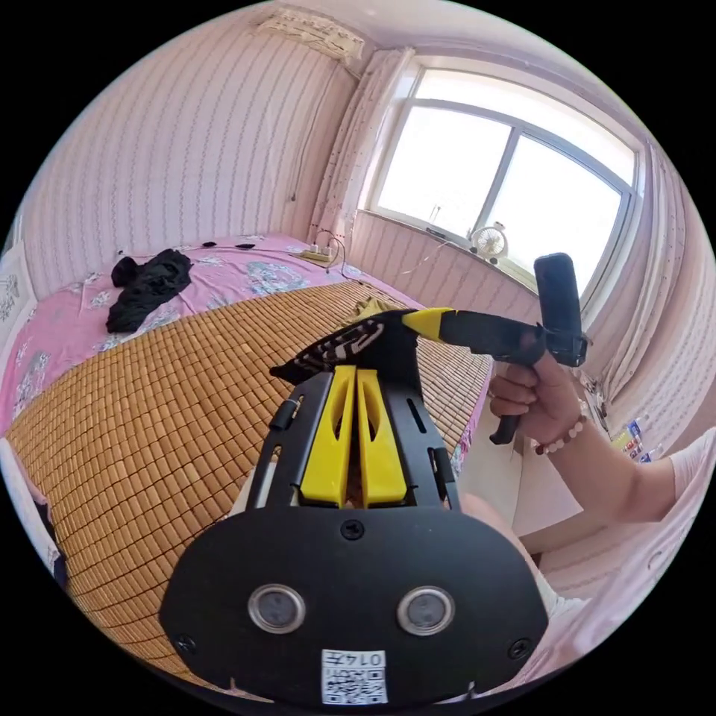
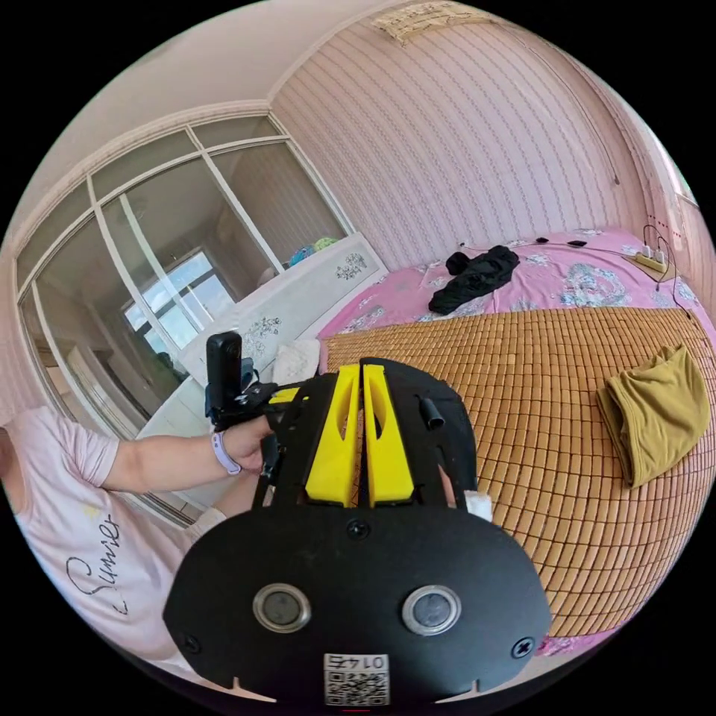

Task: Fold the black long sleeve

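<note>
A: Where is the crumpled black long-sleeve garment (image 1: pixel 147 289)?

B: In the left gripper view it sits in the upper left of the frame, heaped on the pink flowered bedsheet (image 1: pixel 224 272), beyond the far edge of the woven tan bamboo mat (image 1: pixel 149 418). In the right gripper view the same black heap (image 2: pixel 475 277) lies right of centre in the upper half, again on the pink sheet (image 2: pixel 567 280), just past the mat (image 2: pixel 537 418).

A: And the left gripper (image 1: pixel 356 371)?

B: Its two yellow jaws rise from the lower middle of its own view, pressed together with only a thin slit between them and nothing caught in it. It hangs above the mat.

A: The right gripper (image 2: pixel 361 366)?

B: The same: yellow jaws clenched on each other, gripping nothing, in the middle of its view. It also appears in the left gripper view (image 1: pixel 418 322), right of centre, lying crosswise just behind the left gripper's tips, held by a hand (image 1: pixel 533 403) wearing a beaded bracelet.

A: Does the other hand show?

B: Yes, at centre left of the right gripper view, a hand (image 2: pixel 246 444) with a pale wristband grips a handle.

A: Anything else on the mat?

B: A folded olive-yellow garment (image 2: pixel 656 418) at the right edge of the right gripper view, well apart from the black one.
</note>
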Demonstrator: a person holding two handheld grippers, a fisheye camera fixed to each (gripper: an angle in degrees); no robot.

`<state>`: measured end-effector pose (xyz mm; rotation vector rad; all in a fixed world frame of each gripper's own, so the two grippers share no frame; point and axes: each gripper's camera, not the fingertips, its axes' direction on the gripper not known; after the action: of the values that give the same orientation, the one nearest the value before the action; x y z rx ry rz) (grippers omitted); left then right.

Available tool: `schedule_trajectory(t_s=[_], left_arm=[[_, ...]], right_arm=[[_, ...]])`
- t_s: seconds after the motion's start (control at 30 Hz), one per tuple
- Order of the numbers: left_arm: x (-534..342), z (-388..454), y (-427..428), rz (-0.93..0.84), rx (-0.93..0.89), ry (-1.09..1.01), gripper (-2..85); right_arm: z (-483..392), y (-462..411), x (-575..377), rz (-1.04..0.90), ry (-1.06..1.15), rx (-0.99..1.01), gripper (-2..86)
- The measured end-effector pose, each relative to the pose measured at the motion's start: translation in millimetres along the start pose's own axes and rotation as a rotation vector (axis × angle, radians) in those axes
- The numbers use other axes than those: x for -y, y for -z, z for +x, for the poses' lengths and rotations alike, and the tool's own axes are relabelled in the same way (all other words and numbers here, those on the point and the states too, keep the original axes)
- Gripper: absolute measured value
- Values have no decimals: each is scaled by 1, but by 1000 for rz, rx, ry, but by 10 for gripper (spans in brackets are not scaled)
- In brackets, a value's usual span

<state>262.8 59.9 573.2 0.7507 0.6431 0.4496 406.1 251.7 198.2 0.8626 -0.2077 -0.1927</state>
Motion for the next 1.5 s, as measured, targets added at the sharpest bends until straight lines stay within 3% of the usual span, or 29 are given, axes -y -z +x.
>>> schedule_trajectory(t_s=[0.23,0.3,0.43,0.5,0.6,0.83,1.1,1.17,1.23,1.5], left_arm=[[-10,-21,184,299,130,-35,-10],[-27,-20,211,310,140,-52,-10],[-98,-37,222,131,219,46,-9],[-138,-52,212,17,257,128,-9],[-192,-75,189,-177,231,266,-5],[-211,-91,145,-348,162,287,76],[-182,-111,125,-364,250,254,134],[-179,-117,121,-369,248,263,121],[-177,-121,116,-415,186,281,41],[-211,-86,225,-297,166,305,14]], right_arm=[[-53,6,20,207,59,160,2],[-70,11,0,238,141,180,3],[-75,-9,-61,39,139,98,5],[-54,-45,-120,-253,-27,-17,7],[-33,-66,-182,-457,-254,-76,14],[-15,-70,-188,-443,-373,-206,60],[33,-102,-130,-401,-386,-329,112],[43,-106,-120,-382,-399,-347,117],[53,-111,-113,-390,-413,-365,122],[78,-102,-117,-346,-487,-407,134]])
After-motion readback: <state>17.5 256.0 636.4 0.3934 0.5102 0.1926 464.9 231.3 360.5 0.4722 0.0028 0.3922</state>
